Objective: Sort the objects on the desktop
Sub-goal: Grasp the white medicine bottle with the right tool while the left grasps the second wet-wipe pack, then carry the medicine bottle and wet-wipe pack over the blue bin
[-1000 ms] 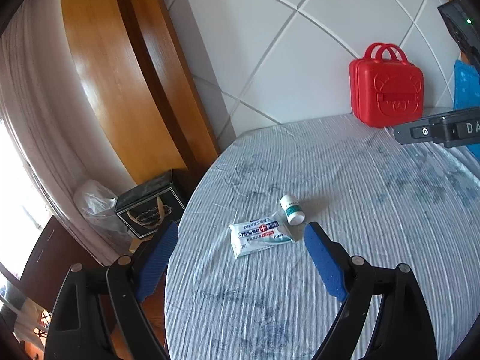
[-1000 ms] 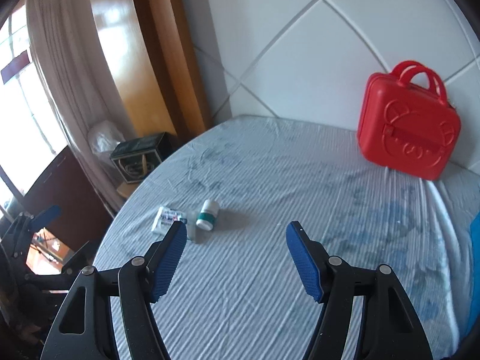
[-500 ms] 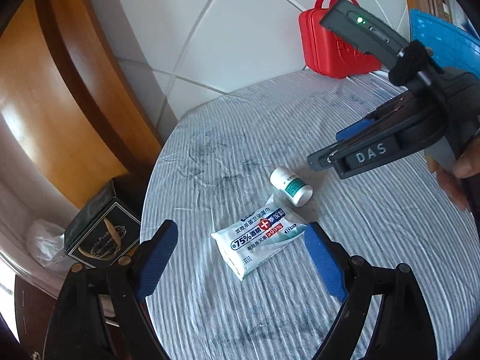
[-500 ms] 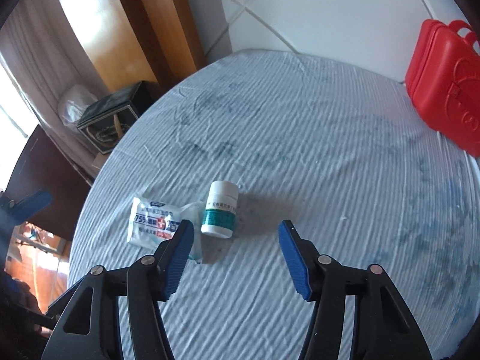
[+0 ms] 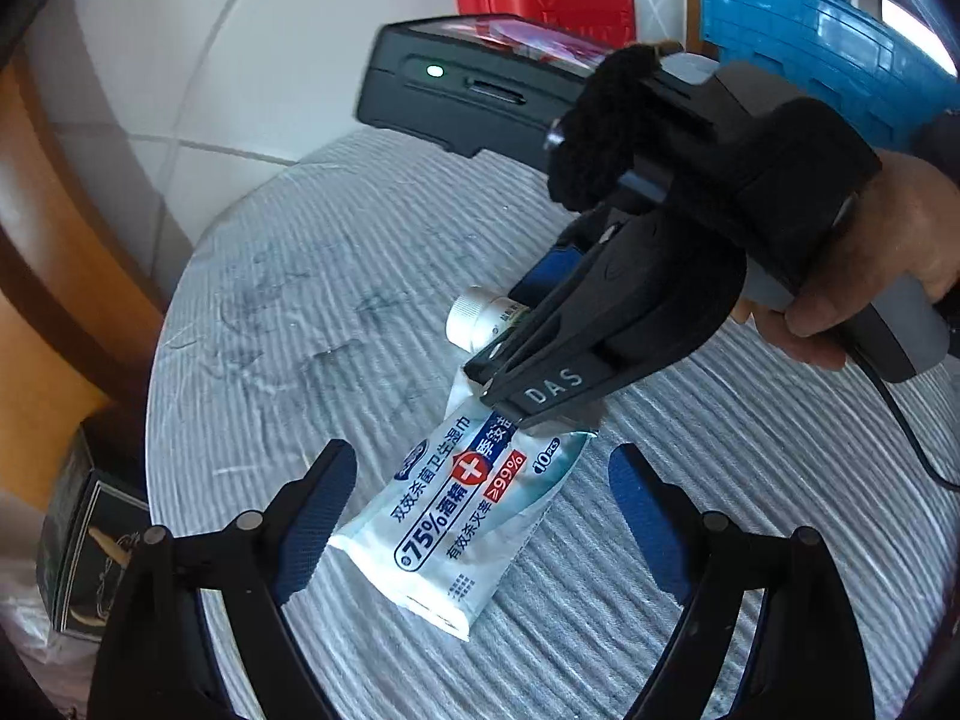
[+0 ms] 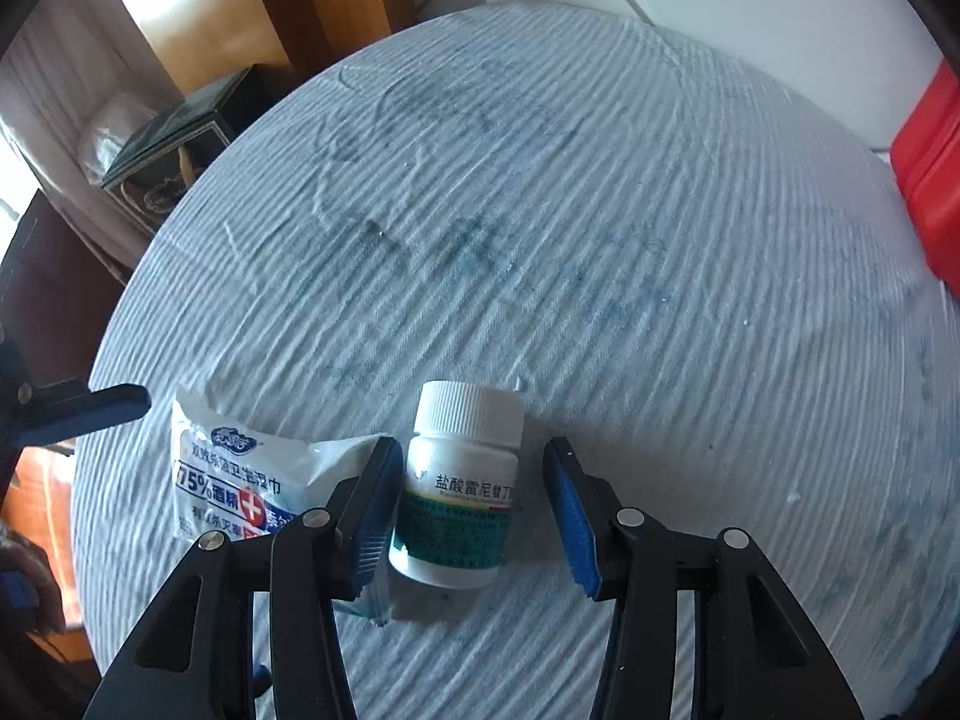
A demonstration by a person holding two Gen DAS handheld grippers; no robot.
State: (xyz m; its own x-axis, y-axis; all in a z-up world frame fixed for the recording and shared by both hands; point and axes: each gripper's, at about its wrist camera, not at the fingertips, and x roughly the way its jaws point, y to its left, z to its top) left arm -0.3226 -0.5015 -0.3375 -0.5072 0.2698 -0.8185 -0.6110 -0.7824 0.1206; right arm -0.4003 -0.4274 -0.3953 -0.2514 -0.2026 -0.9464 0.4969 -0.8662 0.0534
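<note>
On the round table [image 6: 600,192], the wet-wipe pack [image 5: 468,516] lies between the wide-open left gripper [image 5: 480,522]. The right gripper [image 6: 474,510] is closing around the medicine bottle [image 6: 459,492]; its left pad seemingly overlaps the pack's edge and could snag it.

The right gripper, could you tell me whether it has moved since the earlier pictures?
Yes. The right gripper has come down toward the striped tablecloth and now straddles the white medicine bottle, its jaws closing; the red case has slid to the frame's edge.
</note>
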